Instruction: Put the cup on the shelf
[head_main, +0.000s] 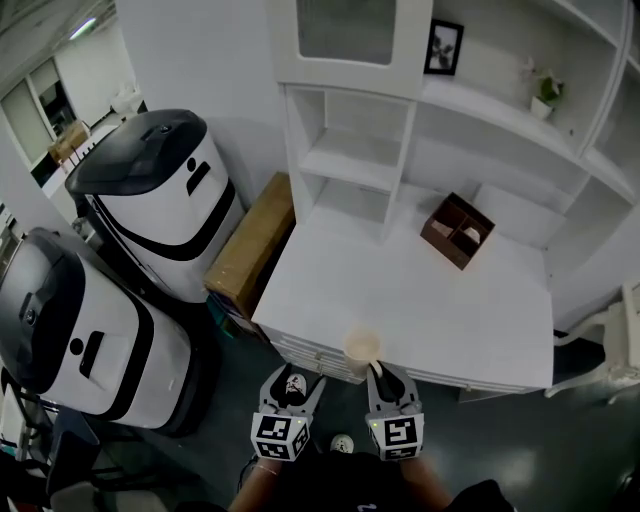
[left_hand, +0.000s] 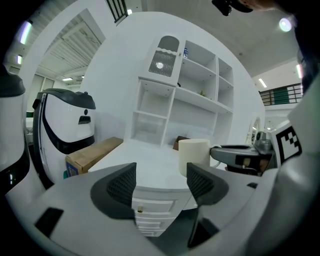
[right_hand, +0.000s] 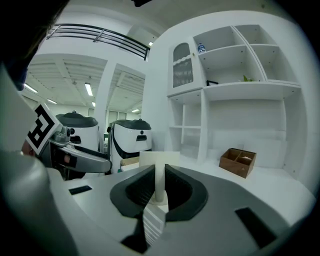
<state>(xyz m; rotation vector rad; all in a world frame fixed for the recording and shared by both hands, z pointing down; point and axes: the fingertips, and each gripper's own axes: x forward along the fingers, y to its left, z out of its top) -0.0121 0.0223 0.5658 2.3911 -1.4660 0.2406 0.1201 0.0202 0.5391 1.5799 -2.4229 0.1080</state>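
A cream cup (head_main: 362, 347) hangs at the front edge of the white table (head_main: 400, 290). My right gripper (head_main: 377, 370) is shut on the cup's handle. In the right gripper view the handle (right_hand: 160, 182) stands pinched between the dark jaws, with the cup body (right_hand: 159, 159) just beyond them. Beside it on the left, my left gripper (head_main: 292, 383) is open and holds nothing. From the left gripper view its pads (left_hand: 121, 186) stand apart, and the cup (left_hand: 194, 156) shows to their right. The white shelf unit (head_main: 360, 160) stands at the table's back.
A brown wooden divided box (head_main: 457, 231) sits on the table near the shelf. A cardboard box (head_main: 250, 250) leans at the table's left side. Two large white-and-black machines (head_main: 160, 200) stand on the floor at left. A framed picture (head_main: 443, 47) and a small plant (head_main: 545, 95) occupy upper shelves.
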